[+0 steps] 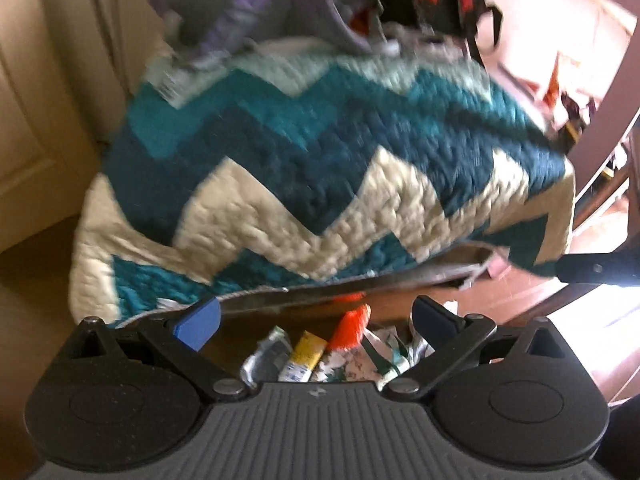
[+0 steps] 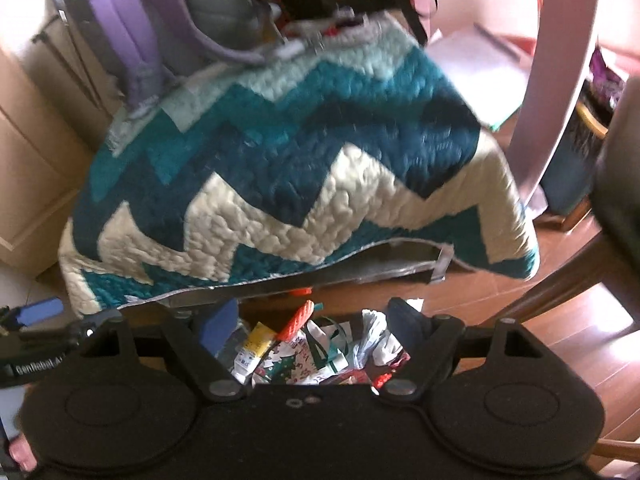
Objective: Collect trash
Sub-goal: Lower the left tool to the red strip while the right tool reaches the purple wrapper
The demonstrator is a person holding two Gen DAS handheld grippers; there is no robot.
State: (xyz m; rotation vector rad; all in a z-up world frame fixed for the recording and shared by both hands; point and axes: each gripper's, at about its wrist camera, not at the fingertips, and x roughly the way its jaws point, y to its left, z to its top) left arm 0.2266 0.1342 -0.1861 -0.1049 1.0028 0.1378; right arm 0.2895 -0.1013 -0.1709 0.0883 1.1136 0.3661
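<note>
- Left gripper point(image 1: 316, 322) and right gripper point(image 2: 312, 320): jaws spread wide, holding nothing.
- Just beyond the fingers, crumpled wrappers and a yellow tube of trash point(image 1: 306, 354) point(image 2: 256, 346) lie on the brown wooden floor point(image 2: 560, 320).
- Farther, a teal-and-cream zigzag quilt point(image 1: 320, 168) point(image 2: 288, 168) drapes overhead.

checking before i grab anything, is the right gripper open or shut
Open. The right gripper has its fingers spread wide apart above the trash, with nothing between them.
</note>
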